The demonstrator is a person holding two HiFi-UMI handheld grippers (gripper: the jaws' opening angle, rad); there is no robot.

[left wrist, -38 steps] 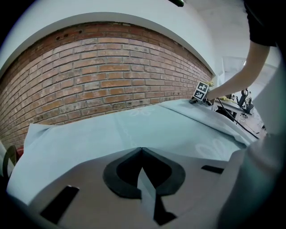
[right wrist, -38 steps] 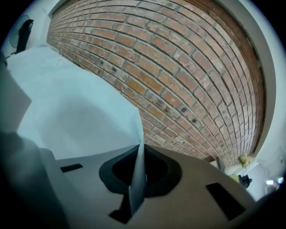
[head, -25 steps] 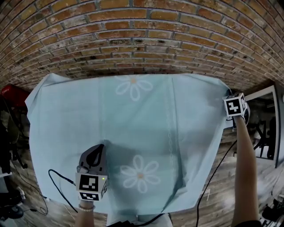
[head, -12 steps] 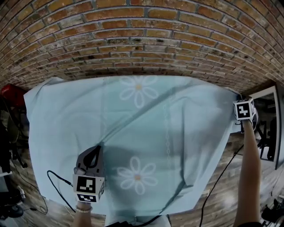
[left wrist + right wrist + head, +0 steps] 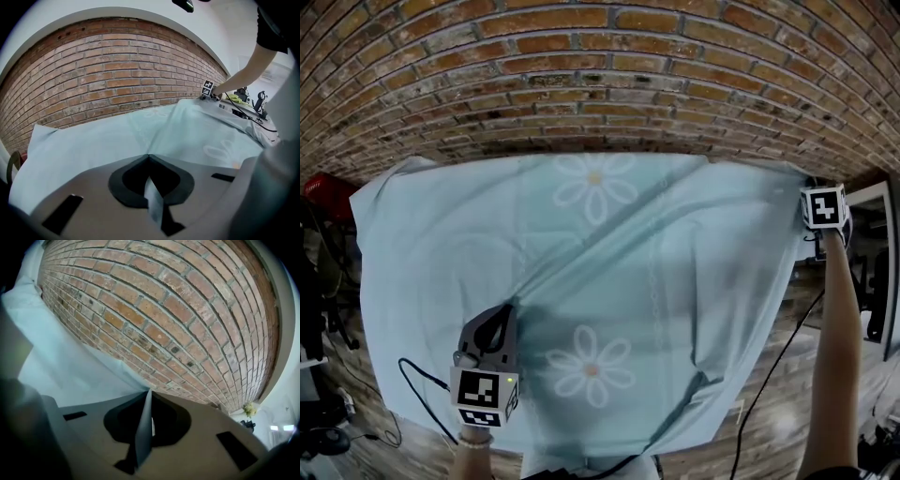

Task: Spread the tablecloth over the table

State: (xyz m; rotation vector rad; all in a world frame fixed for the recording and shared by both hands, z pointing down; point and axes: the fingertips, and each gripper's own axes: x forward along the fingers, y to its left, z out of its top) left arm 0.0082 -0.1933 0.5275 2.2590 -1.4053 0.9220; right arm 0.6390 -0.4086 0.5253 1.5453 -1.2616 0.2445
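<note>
A light blue tablecloth (image 5: pixel 609 281) with white daisies covers the table in the head view. My left gripper (image 5: pixel 504 309) sits at the near left, shut on a pinch of the cloth (image 5: pixel 153 199). At the far right corner my right gripper (image 5: pixel 807 186) is shut on the cloth's edge, and a thin fold (image 5: pixel 144 427) stands between its jaws. A taut diagonal crease (image 5: pixel 609 234) runs across the cloth from the left gripper toward the far right corner. The near right corner (image 5: pixel 694 394) lies folded over. The right gripper's marker cube (image 5: pixel 207 88) shows in the left gripper view.
A brick wall (image 5: pixel 600 84) stands right behind the table's far edge. A red object (image 5: pixel 323 192) sits at the far left. Cables (image 5: pixel 412 394) trail over the wooden floor (image 5: pixel 769 403) near me. A white-framed panel (image 5: pixel 874 272) stands at the right.
My right gripper has moved right and outward with the far right corner, stretching the cloth and raising a diagonal crease. The left gripper has stayed put.
</note>
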